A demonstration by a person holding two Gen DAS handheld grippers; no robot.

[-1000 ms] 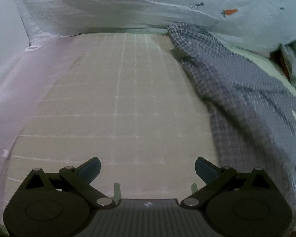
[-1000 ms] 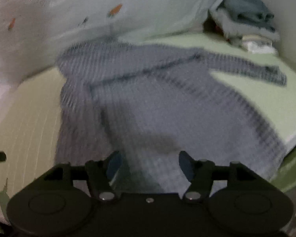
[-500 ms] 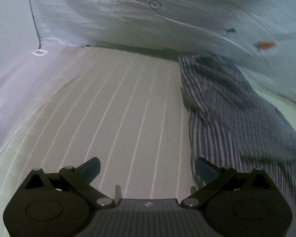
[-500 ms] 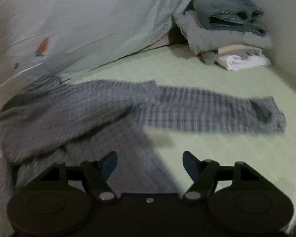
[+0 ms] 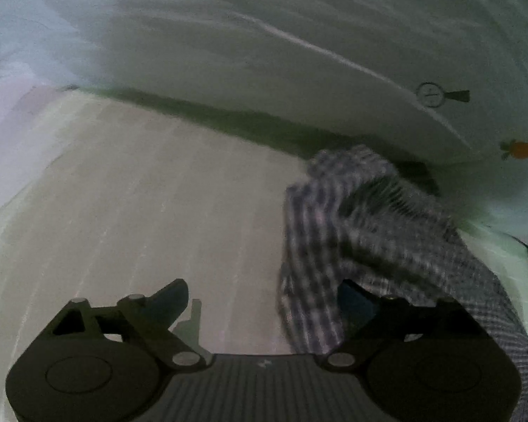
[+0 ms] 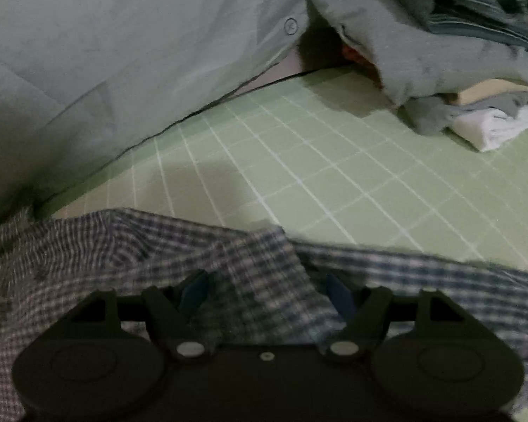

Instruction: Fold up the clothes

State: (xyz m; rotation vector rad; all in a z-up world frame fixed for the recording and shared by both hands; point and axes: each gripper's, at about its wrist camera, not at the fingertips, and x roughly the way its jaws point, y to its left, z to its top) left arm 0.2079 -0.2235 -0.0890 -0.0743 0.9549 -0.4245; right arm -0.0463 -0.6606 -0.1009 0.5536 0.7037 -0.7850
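A blue-and-white checked shirt [image 5: 380, 218] lies rumpled on the bed. In the left wrist view its left edge hangs between the fingers of my left gripper [image 5: 262, 297]. It lies close to the right fingertip [image 5: 352, 299] and well apart from the left one. These jaws are closing and do not press on the cloth. In the right wrist view the shirt [image 6: 123, 246] spreads across the lower half. My right gripper [image 6: 267, 290] sits low over it, open, with a raised fold of the fabric between its fingers.
A pale quilt [image 5: 264, 52] with a carrot print [image 5: 522, 149] rises along the back. A stack of folded clothes [image 6: 440, 35] stands at the far right on the green gridded sheet [image 6: 334, 161]. A beige gridded cover [image 5: 140, 211] spreads left of the shirt.
Both grippers swept across the bed and came down onto the shirt. The left one now has the shirt's edge between narrower jaws. The right one went from above the spread shirt to low over a fold.
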